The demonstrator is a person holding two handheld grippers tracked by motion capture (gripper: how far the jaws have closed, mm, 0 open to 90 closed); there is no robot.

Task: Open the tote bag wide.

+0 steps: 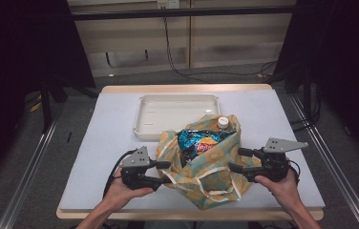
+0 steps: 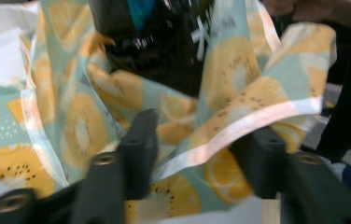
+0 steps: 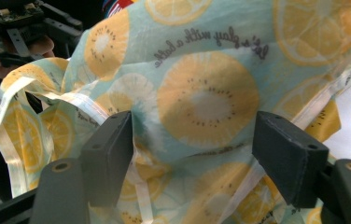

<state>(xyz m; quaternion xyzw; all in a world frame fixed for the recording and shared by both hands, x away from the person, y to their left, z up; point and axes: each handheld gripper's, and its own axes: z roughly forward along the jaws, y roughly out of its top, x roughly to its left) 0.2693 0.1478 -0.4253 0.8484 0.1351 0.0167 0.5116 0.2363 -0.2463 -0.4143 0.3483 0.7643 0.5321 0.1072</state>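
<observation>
Bag (image 1: 205,162) between both grippers' parted fingers (image 3: 108,154), fabric loose, ungripped.

lemon-print bag (image 3: 201,93) upside-down script, only "with a bottle" partly legible

dim room, lit table; both gripper views blurred.

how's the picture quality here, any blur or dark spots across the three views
High view: table evenly lit, surroundings very dark, image soft. Left gripper view: fruit-print bag and jaws blurred, dark snack packet with small glints. Right gripper view: bag print fairly sharp, near jaws slightly soft, top left corner dim.
</observation>
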